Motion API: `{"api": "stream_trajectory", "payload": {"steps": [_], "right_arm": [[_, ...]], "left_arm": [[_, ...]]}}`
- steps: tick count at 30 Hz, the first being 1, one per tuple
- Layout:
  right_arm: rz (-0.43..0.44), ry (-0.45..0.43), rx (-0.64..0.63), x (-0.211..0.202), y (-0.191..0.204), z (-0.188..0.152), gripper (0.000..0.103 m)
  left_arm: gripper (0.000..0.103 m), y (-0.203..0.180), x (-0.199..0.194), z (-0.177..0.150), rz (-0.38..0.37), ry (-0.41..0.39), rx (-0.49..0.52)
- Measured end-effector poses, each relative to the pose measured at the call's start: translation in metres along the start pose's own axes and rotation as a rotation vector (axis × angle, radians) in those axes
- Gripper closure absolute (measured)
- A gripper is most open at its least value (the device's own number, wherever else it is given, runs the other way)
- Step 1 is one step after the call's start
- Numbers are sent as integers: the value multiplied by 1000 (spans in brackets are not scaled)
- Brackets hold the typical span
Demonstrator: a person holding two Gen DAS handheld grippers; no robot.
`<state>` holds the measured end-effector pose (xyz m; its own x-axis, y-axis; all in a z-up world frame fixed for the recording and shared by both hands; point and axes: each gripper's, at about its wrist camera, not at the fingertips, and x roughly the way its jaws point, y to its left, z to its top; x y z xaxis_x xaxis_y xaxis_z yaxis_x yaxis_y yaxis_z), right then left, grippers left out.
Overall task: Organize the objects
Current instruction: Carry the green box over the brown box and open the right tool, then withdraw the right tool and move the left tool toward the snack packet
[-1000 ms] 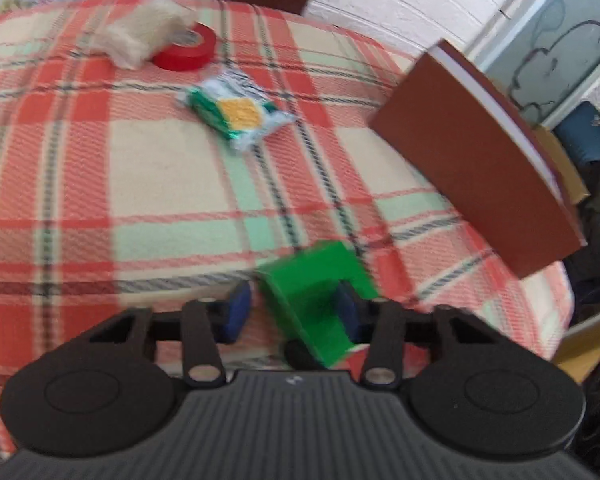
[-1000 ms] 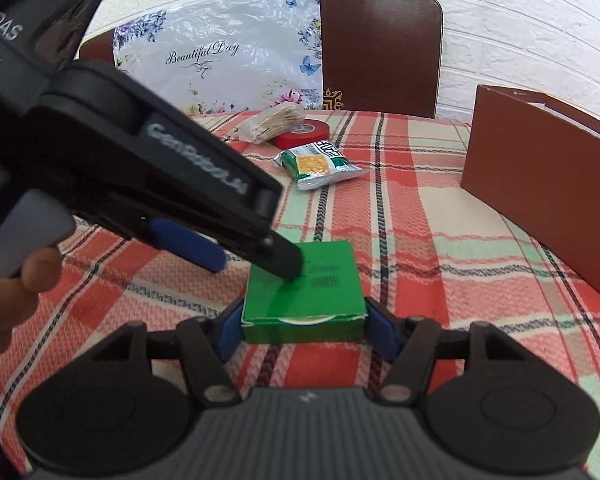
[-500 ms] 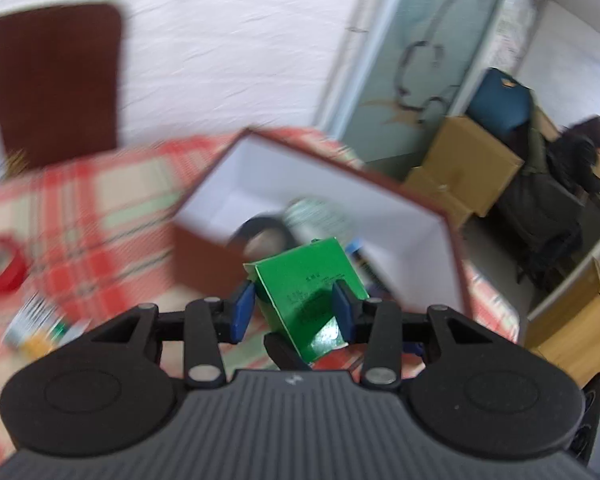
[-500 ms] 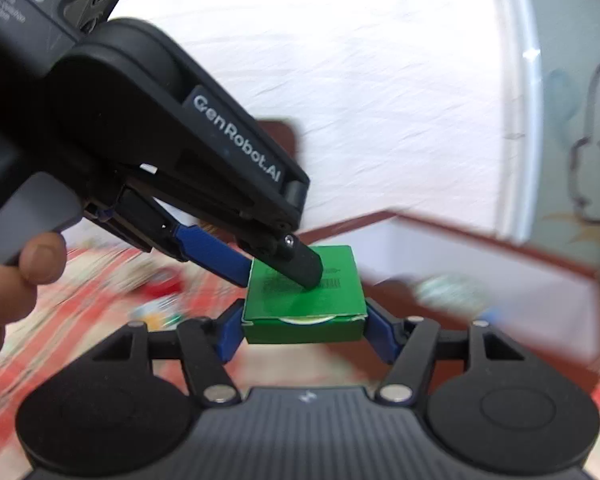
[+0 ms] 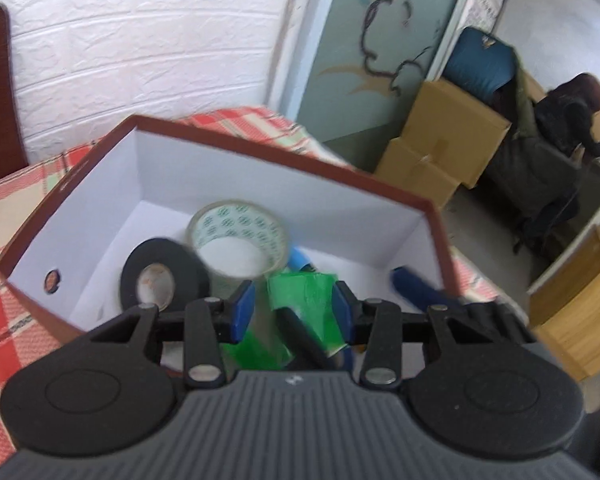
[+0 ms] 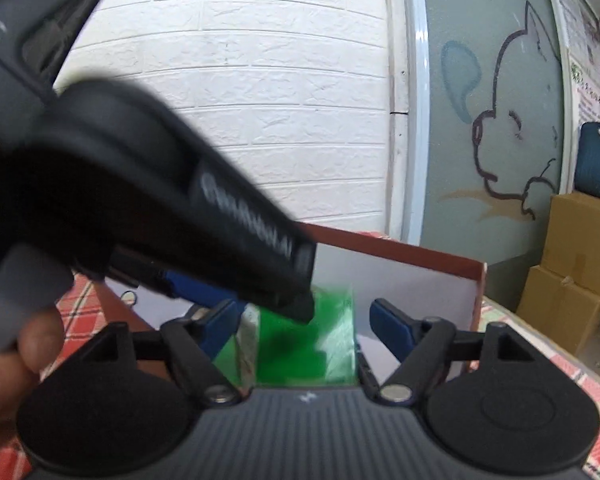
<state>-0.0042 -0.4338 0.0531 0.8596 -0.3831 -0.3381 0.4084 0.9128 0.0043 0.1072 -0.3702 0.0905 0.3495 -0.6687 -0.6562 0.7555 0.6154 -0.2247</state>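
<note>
Between the blue-padded fingers of the left gripper (image 5: 294, 311), low in the centre of the left wrist view, sits a small flat green cardboard box (image 5: 305, 303), blurred; the right-hand pad presses its side while a sliver of gap shows at the left-hand pad, so the hold looks loose or about to let go, though I cannot tell for certain. In the right wrist view the same green box lies at bottom centre with the right gripper (image 6: 305, 322) around it, its blue pads (image 6: 390, 320) spread wider than the box and a clear white gap on the right side, so that one is open and not gripping. The left tool's black body crosses the upper left of that view, its tip resting on the box top. Just beyond the fingers, filling the middle of the left wrist frame, is a brown shoebox with a white interior (image 5: 80, 216), and the green box hangs over its near edge. Inside it already lie a black tape roll (image 5: 162, 278), a clear printed tape roll (image 5: 239, 238) leaning behind it, and something blue (image 5: 300, 258) too hidden to name. The shoebox stands on a red plaid tablecloth (image 5: 8, 208) at the frame's left. By my judgement the sorting is well along, with this box at the point of release; whether anything is left on the table outside cannot be seen here.
</note>
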Motion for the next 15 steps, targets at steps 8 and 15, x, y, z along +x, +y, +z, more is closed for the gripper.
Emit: {"api": "stream_trajectory", "payload": {"steps": [8,15], "right_arm": [[10,-73,41,-34,6,-12,28],[29,-133,30,-68,23,-19,28]], "left_arm": [[58,6,-56,-18,23,-107,30],[58,14,-98,-44,130,-156,80]]}}
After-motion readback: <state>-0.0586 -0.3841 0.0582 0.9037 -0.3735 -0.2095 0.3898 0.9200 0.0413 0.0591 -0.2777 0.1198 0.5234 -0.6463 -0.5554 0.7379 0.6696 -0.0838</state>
